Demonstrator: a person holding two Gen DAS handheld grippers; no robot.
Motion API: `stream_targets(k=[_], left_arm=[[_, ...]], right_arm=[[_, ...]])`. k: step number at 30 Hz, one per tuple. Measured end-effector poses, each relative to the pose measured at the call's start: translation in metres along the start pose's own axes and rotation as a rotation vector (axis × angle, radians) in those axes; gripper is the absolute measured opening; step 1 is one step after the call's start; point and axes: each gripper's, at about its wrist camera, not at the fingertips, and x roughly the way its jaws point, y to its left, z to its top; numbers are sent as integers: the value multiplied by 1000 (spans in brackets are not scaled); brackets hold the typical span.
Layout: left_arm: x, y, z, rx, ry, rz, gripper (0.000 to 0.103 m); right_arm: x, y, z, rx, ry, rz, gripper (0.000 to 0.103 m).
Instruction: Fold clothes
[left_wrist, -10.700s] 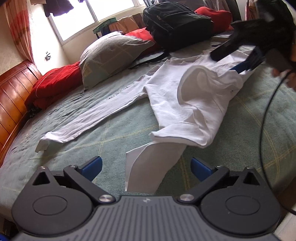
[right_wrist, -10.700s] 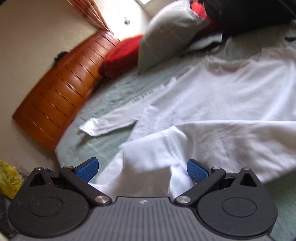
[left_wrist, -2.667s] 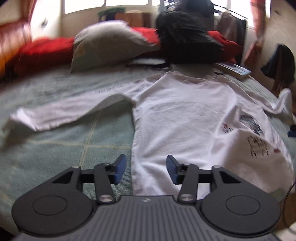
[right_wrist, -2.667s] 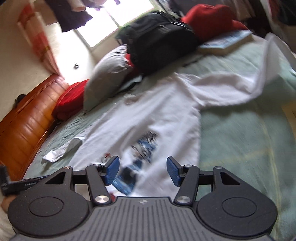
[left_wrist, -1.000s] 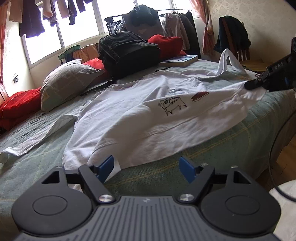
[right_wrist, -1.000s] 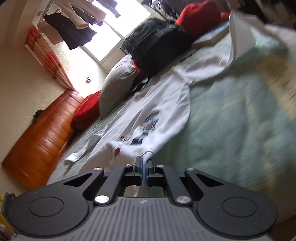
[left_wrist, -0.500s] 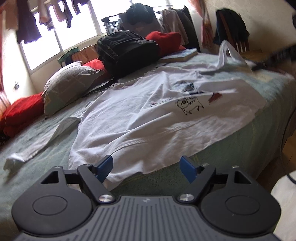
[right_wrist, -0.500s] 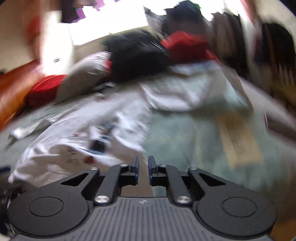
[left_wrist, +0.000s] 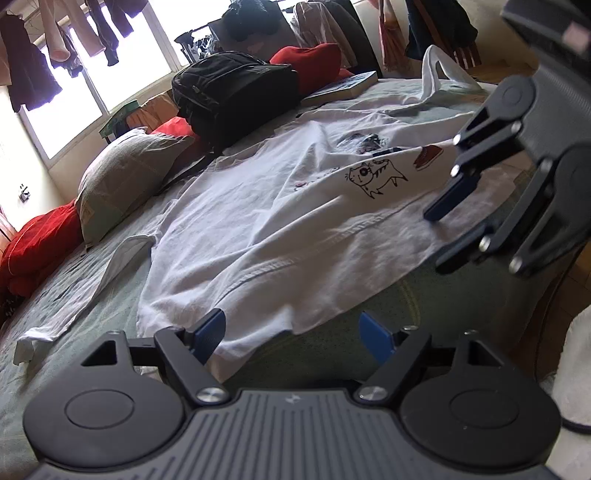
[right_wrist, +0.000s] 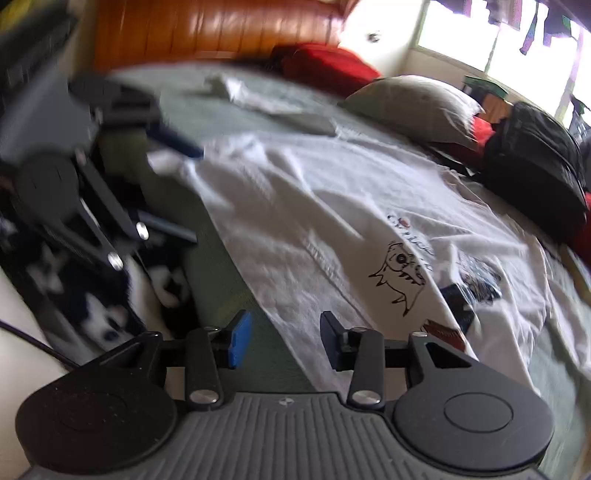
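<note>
Both tilt down: left gripper (left_wrist: 291, 334) spread at shirt (left_wrist: 280, 206) hem; right gripper (right_wrist: 284, 339) opening, seemingly empty, blurred.

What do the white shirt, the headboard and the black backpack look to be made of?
White shirt: soft matte knit, probably cotton; it creases and has a stitched hem. Headboard: glossy varnished wood, to judge by its orange-brown panels, though blurred. Black backpack: woven synthetic with a slight sheen, likely nylon.
</note>
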Motion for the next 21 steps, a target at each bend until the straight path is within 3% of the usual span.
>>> stream_targets(k=[3, 6, 14, 21], left_arm=[[3, -2, 2, 21, -6, -13, 81], [10, -9, 6, 84, -14, -5, 82], [41, -24, 20, 235, -42, 11, 83], [42, -15, 28, 222, -67, 2, 83]], right_arm=[[7, 5, 2, -84, 20, -59, 45], [1, -3, 9, -51, -13, -94, 45], [-13, -39, 8, 127, -79, -109, 45], [-17, -23, 9, 95, -96, -50, 50]])
